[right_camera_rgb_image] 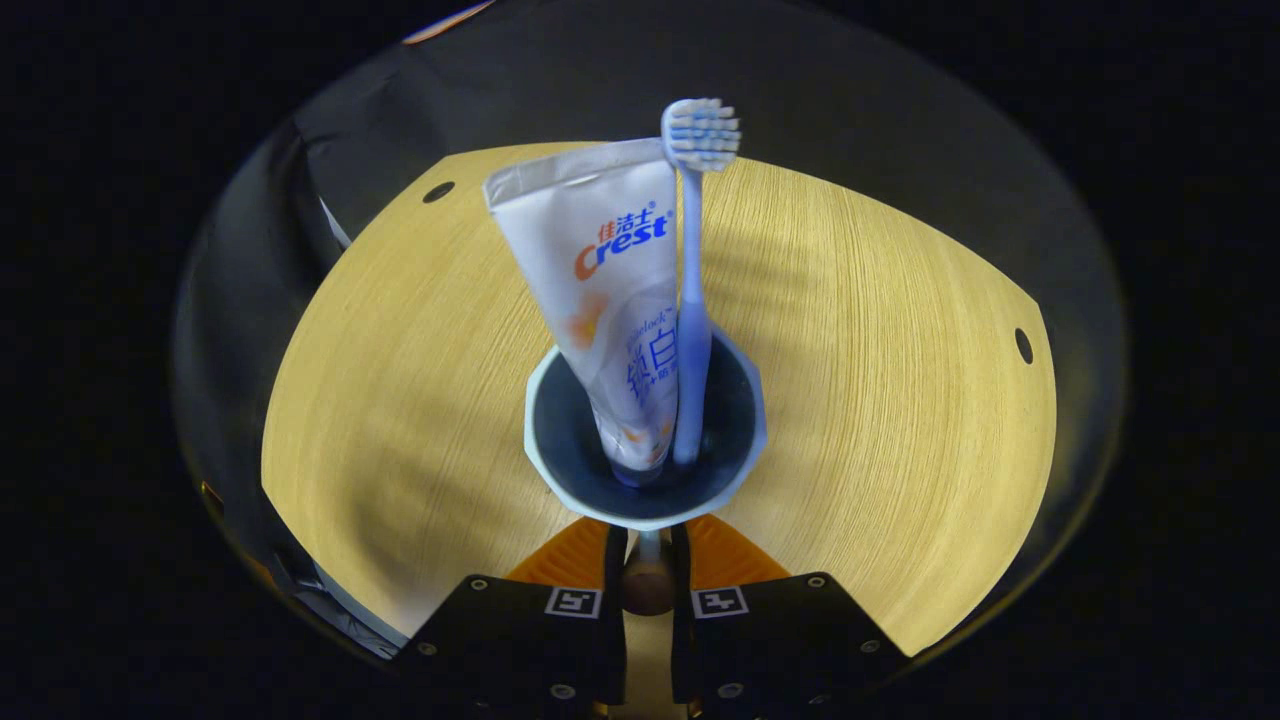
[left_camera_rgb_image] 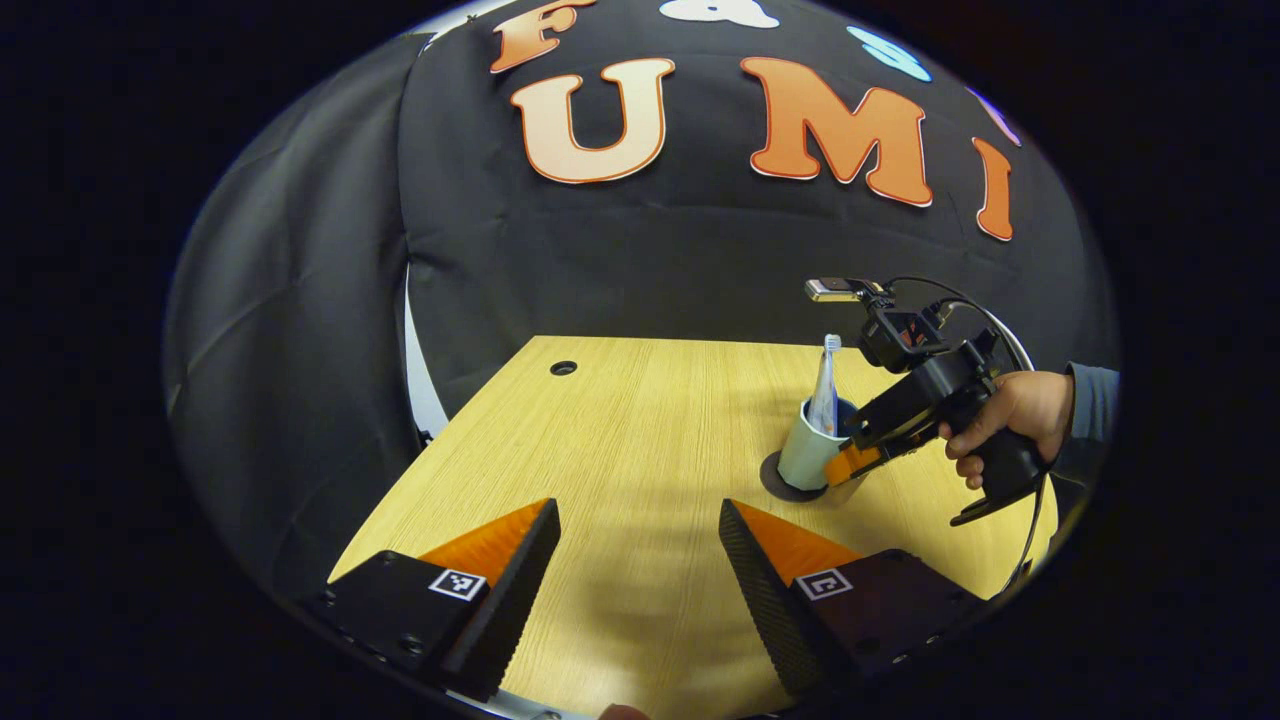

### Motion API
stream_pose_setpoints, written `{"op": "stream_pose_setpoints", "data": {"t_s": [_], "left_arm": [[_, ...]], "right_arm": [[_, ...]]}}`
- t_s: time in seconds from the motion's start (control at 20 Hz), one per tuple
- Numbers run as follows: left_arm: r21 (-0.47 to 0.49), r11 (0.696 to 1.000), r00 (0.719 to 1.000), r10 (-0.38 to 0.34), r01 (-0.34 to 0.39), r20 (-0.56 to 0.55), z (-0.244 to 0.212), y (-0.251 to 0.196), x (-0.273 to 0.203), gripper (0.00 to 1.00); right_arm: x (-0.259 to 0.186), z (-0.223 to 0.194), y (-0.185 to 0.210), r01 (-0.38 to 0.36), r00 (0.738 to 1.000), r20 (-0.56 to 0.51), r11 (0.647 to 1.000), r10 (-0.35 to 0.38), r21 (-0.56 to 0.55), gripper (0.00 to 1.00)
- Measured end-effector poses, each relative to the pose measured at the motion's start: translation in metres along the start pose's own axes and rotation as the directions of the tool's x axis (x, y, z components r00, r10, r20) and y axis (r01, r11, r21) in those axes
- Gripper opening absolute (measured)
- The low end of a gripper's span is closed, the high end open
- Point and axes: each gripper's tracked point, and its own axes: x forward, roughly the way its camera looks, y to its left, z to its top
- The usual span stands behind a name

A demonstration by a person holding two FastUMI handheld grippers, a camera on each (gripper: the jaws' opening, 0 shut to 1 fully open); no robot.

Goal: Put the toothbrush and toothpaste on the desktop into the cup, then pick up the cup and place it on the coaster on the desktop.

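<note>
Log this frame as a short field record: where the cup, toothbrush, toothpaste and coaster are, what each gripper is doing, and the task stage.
cup: standing on the coaster, upright
coaster: dark disc on the desktop, under the cup
toothpaste: inside the cup, leaning
toothbrush: inside the cup, head up
right gripper: held by a hand, jaws nearly shut on the cup's near rim
left gripper: jaws open, empty, above bare desktop
stage: cup on coaster, not yet released

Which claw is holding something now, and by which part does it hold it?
The right claw pinches the cup by its near rim wall. The left claw is open, holding nothing.
</note>
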Motion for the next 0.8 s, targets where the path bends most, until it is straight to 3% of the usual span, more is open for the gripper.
{"op": "stream_pose_setpoints", "data": {"t_s": [0.3,0.4,0.45,0.6,0.8], "left_arm": [[-0.001,1.0,1.0,-0.021,0.021,-0.018,0.0,-0.001,0.0,0.96],[0.006,0.999,0.999,-0.036,0.036,-0.015,0.001,-0.003,0.0,0.96],[0.012,0.999,0.999,-0.044,0.044,-0.014,-0.001,-0.003,0.003,0.96],[0.035,0.997,0.998,-0.069,0.069,-0.002,0.006,-0.006,0.021,0.96],[0.055,0.993,0.994,-0.106,0.104,0.026,0.025,-0.028,0.015,0.96]], "right_arm": [[0.003,0.002,0.0,0.008,1.0,-0.001,1.0,-0.008,-0.006,0.18],[0.001,0.0,0.0,-0.001,1.0,-0.005,1.0,0.001,0.031,0.24],[0.0,0.001,0.002,-0.008,1.0,0.013,0.997,0.007,0.071,0.22],[-0.017,0.011,0.004,-0.044,0.994,0.1,0.994,0.034,0.102,0.51],[-0.046,0.012,-0.002,-0.093,0.973,0.221,0.986,0.061,0.14,0.72]]}}
